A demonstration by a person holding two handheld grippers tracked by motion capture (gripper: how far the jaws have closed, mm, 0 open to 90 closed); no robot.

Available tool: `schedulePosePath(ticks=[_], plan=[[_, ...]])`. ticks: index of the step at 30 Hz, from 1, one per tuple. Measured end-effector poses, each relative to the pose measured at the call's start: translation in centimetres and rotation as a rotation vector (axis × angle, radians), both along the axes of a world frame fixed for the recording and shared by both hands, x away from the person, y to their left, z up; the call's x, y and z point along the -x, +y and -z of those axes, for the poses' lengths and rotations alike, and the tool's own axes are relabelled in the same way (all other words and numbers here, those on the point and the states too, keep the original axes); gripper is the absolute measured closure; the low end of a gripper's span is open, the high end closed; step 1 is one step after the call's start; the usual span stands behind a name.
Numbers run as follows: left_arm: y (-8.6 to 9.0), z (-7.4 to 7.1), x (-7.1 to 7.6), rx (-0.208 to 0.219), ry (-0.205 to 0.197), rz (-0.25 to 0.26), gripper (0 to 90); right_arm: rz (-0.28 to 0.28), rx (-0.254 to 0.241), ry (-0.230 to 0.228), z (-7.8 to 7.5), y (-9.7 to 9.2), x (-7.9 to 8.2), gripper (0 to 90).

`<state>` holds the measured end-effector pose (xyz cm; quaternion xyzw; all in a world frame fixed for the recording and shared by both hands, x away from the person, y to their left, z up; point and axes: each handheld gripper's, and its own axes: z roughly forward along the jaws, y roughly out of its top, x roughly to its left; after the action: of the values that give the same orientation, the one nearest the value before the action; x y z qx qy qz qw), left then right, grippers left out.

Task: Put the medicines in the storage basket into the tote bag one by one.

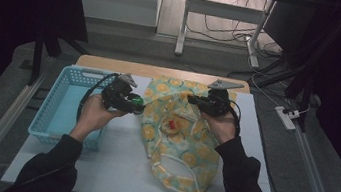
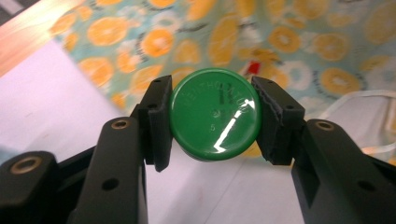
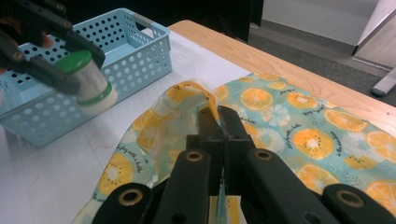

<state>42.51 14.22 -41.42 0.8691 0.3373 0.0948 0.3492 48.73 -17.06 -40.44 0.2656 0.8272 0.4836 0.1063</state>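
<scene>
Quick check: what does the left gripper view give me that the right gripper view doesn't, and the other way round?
Left gripper view alone: the jar's green lid face-on with raised lettering, clamped between the left gripper pads, and a red item by the bag. Right gripper view alone: the blue basket, the jar's pale side, and the right gripper pinching the bag's edge. Both: the orange-print bag and white tabletop.

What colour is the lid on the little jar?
Green; the lid shows best in the left gripper view.
</scene>
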Motion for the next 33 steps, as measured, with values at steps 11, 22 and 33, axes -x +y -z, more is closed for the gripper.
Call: schedulePosePath(ticks=[11, 22, 33], plan=[[-5.5, 1.0, -0.2, -0.002, 0.012, 0.122, 52.7, 0.007, 0.003, 0.001, 0.1, -0.2, -0.1, 89.7], [-9.7, 1.9, -1.5, -0.018, 0.006, 0.181, 52.6, 0.009, 0.000, 0.003, 0.0, -0.4, -0.2, 89.7], [-12.0, 3.0, -3.3, -0.031, -0.020, 0.162, 52.6, 0.012, -0.001, 0.005, 0.0, -0.8, -0.1, 89.8]])
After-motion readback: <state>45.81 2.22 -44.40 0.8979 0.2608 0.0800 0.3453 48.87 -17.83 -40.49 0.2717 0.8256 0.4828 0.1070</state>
